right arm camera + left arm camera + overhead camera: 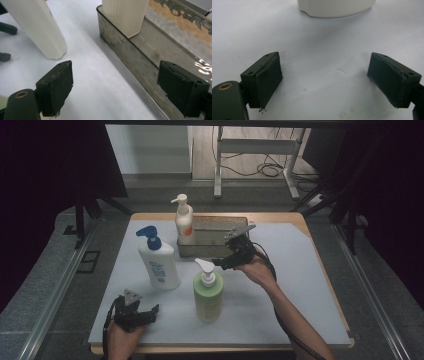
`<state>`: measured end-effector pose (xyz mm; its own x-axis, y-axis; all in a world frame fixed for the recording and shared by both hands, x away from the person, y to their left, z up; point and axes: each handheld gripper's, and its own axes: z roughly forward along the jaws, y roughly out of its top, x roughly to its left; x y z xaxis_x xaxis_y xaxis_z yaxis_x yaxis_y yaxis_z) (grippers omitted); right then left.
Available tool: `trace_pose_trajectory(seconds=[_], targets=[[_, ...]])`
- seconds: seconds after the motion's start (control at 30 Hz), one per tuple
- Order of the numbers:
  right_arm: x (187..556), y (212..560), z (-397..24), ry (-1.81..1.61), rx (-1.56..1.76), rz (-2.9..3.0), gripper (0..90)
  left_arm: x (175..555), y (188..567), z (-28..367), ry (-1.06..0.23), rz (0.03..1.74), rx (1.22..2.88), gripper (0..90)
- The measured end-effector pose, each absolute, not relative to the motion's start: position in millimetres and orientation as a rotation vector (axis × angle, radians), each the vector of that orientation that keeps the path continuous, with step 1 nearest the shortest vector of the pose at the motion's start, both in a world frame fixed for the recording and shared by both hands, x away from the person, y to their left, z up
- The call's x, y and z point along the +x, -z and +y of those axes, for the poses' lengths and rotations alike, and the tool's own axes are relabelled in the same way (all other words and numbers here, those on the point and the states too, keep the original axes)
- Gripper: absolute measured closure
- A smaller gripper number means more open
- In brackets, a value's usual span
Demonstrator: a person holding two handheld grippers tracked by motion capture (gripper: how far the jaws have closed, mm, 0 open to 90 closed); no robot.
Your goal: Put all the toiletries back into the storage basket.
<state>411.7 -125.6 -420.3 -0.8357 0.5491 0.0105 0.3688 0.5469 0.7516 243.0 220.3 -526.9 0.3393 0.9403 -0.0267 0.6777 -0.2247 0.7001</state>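
Observation:
Three pump bottles are on the white mat. A green one is at the front middle, and a white one with a blue pump is to its left. A small white bottle with an orange label stands in the left end of a metal tray. My right gripper hovers open just in front of the tray and holds nothing. In the right gripper view, the tray wall runs between the jaws of the right gripper, with the ribbed bottle ahead. My left gripper rests open near the front edge.
In the left gripper view, the left gripper has bare mat between its jaws and a white bottle base ahead. The blue-pump bottle's side leans in at the left of the right gripper view. Dark curtains and a metal frame surround the table.

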Motion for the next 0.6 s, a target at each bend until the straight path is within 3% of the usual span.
trace_pose_trajectory(seconds=[0.6], targets=[[388, 436, -152, -1.182, 0.746, 2.573, 1.2, 243, 527, 220, -0.547, 1.412, 1.984, 11.7]])
